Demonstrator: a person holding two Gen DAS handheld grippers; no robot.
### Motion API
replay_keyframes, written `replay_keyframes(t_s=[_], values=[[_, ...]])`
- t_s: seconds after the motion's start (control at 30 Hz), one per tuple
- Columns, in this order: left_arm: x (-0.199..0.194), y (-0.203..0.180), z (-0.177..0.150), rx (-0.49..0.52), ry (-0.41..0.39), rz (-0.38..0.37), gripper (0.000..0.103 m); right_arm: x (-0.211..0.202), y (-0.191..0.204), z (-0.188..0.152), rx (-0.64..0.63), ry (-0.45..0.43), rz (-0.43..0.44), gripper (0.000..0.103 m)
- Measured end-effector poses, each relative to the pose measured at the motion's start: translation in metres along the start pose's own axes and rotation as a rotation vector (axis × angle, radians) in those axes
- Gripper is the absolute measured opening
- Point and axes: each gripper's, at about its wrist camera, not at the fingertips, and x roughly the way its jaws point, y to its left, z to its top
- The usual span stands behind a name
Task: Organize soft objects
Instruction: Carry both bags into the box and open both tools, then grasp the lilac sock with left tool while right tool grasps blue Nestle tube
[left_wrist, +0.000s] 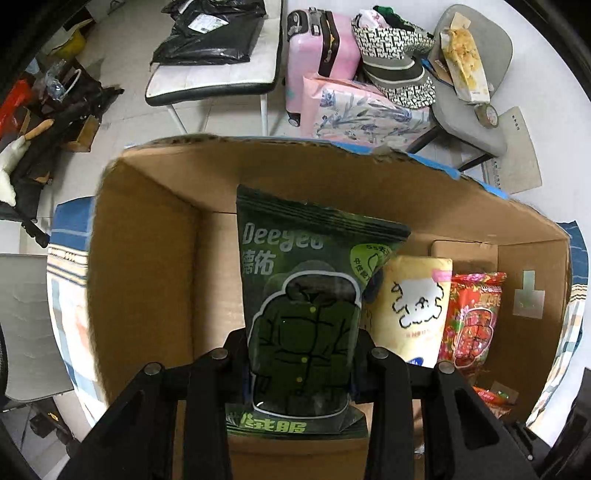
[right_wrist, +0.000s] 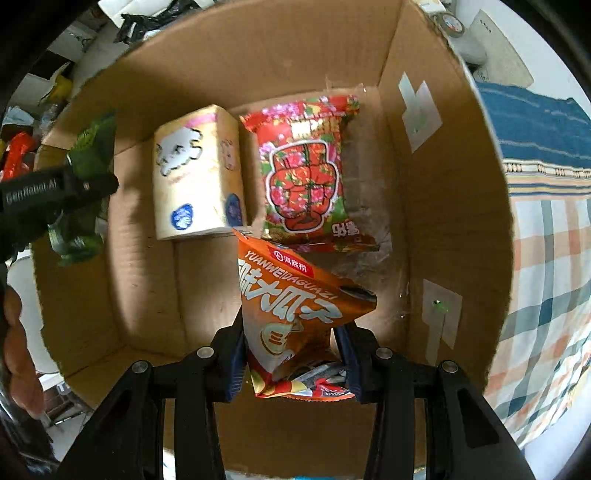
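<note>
You have a pack in each tool, both held over the open cardboard box (left_wrist: 147, 258), so take the box as your reference for everything.

Your left gripper (left_wrist: 301, 365) is clamped across the lower half of the green pack (left_wrist: 306, 295), which stands upright above the box's left half. It looks like a soft pouch of wipes or tissue: light, pliable, with a glossy film skin that could slide in the pads. The grip sits low on the body, and the top seam leans a little to the right, so expect the upper part to flop when you tilt it.

Your right gripper (right_wrist: 291, 354) is closed on the bottom corner of the orange snack bag (right_wrist: 295, 302), above the box's near right corner. That bag looks crinkled and puffy with air, very light, and probably crushable if you squeeze harder. Pinched at a corner, it twists and hangs crooked; a hold nearer its middle would likely steady it.

Already on the box floor, toward the far wall, lie the cream tissue pack (right_wrist: 195, 177) and, just beside it on the right, the red floral pack (right_wrist: 306, 173). The cream one looks block-shaped and firm enough to lean things against. The floor to the left of it is bare cardboard, which seems the natural spot for the green pack, while the orange bag hangs just in front of the red one.
</note>
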Motion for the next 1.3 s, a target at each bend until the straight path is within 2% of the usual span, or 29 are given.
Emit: replay_keyframes(t_s=[0.17,0.3,0.37,0.43,0.67,0.87,0.93,0.97,1.0,1.07,1.3], values=[[0.01,-0.004,0.007,0.013,0.04,-0.005,0.036,0.016,-0.003,-0.003,0.01,0.043,0.0,0.047],[0.011,0.002,0.006,-0.031,0.067,-0.027,0.038,0.025,-0.002,-0.004,0.002,0.069,-0.011,0.05],[0.009,0.005,0.003,-0.051,0.075,-0.036,0.038,0.022,-0.001,-0.005,0.003,0.059,-0.007,0.061],[0.005,0.007,0.0,-0.059,0.079,-0.043,0.038,0.018,-0.001,-0.006,0.007,0.052,-0.004,0.067],[-0.029,0.007,-0.018,-0.032,-0.008,-0.022,0.038,-0.004,0.004,-0.007,-0.018,0.013,-0.021,0.068],[-0.061,0.007,-0.058,-0.001,-0.107,0.009,0.04,-0.032,0.011,-0.019,-0.054,-0.043,-0.052,0.068],[-0.069,0.01,-0.071,-0.009,-0.135,0.001,0.062,-0.041,0.013,-0.025,-0.068,-0.067,-0.067,0.07],[-0.075,0.012,-0.081,-0.016,-0.156,0.004,0.078,-0.046,0.014,-0.029,-0.073,-0.079,-0.071,0.078],[-0.079,0.013,-0.086,-0.018,-0.172,0.01,0.087,-0.051,0.015,-0.032,-0.077,-0.087,-0.067,0.084],[-0.089,0.013,-0.1,-0.016,-0.217,0.04,0.091,-0.063,0.016,-0.04,-0.086,-0.117,-0.073,0.094],[-0.119,0.016,-0.139,-0.021,-0.311,0.065,0.099,-0.097,0.018,-0.069,-0.107,-0.213,-0.095,0.101]])
